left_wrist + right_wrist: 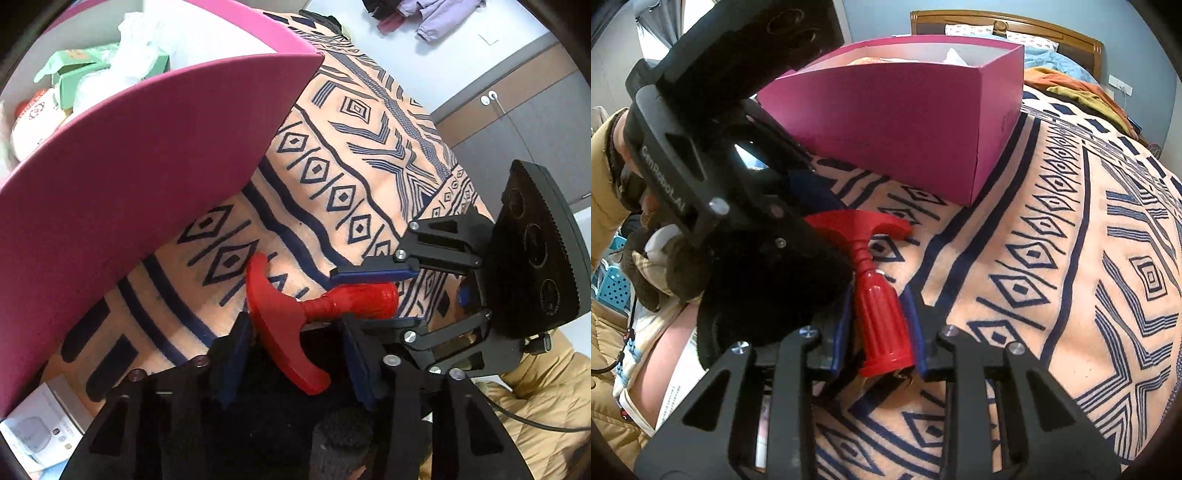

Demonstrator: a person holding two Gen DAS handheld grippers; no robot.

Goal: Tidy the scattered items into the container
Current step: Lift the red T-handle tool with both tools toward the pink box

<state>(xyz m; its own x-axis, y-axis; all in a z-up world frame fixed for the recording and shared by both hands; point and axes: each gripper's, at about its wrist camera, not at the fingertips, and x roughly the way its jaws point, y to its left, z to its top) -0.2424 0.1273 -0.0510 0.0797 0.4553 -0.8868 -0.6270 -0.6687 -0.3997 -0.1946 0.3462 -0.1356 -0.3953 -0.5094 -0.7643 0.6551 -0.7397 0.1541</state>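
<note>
Red T-handled tool (314,306): ribbed barrel clamped by right gripper (881,332); crossbar clamped by left gripper (295,339).

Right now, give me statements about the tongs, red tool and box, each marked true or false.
1. The right tongs clamp the red tool by its ribbed body. True.
2. The tool lies inside the pink box. False: it is outside, over the blanket beside the box.
3. The box is empty. False: it holds things, among them a green carton.
4. The blanket has dark blue diamonds. True.
</note>
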